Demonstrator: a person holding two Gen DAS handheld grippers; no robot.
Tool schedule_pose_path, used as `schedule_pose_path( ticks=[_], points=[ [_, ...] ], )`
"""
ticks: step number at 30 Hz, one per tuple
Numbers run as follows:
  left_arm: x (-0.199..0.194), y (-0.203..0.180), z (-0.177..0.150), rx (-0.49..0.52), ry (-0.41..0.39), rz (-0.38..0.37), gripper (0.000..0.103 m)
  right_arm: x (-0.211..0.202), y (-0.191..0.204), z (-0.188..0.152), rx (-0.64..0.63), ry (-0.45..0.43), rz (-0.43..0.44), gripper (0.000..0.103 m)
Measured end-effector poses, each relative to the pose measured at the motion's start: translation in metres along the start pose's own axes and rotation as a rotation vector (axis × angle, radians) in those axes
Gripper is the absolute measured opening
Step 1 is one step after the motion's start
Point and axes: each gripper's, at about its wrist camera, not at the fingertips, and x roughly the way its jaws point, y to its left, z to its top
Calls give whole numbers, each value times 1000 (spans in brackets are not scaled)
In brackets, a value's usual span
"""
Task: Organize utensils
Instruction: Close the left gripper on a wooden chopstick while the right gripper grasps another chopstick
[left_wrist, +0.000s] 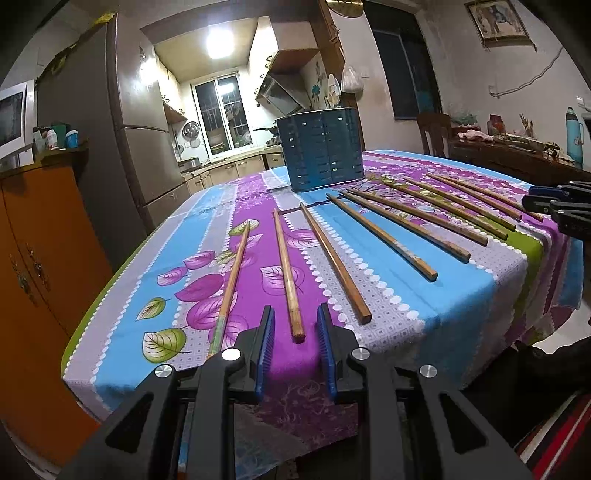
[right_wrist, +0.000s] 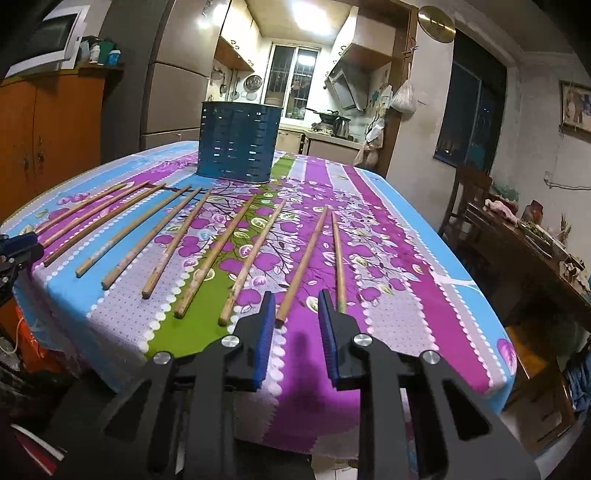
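Note:
Several wooden chopsticks lie side by side on the flowered tablecloth, pointing toward a blue slotted utensil holder (left_wrist: 320, 149) (right_wrist: 238, 142) at the back. My left gripper (left_wrist: 295, 306) hovers at the table's front edge, jaws narrowly apart. The near end of one chopstick (left_wrist: 288, 273) lies between them, and the pads do not touch it. My right gripper (right_wrist: 296, 292) stands the same way, with the end of another chopstick (right_wrist: 306, 258) close to its left pad (right_wrist: 266, 325) but not pressed. A further chopstick (right_wrist: 338, 258) lies just outside its right finger.
The table (left_wrist: 406, 295) drops off at its front edge under both grippers. An orange cabinet (left_wrist: 37, 258) stands to the left. A wooden chair (right_wrist: 469, 199) and a cluttered side table (right_wrist: 535, 240) stand to the right. Each gripper shows at the edge of the other's view.

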Motion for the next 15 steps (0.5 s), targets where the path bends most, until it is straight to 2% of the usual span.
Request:
schedule_pose_path(
  ticks=[4,7,15],
  points=[
    [0,0,0,-2,-2,0,25,18,1,-4,17,45,7,22],
    [0,0,0,-4,-5,0,26,19,1,-5,33,31,11,21],
    [-1,3,-2,-28,-15,-6,26,19,4,-7,62,23,46,8]
  ],
)
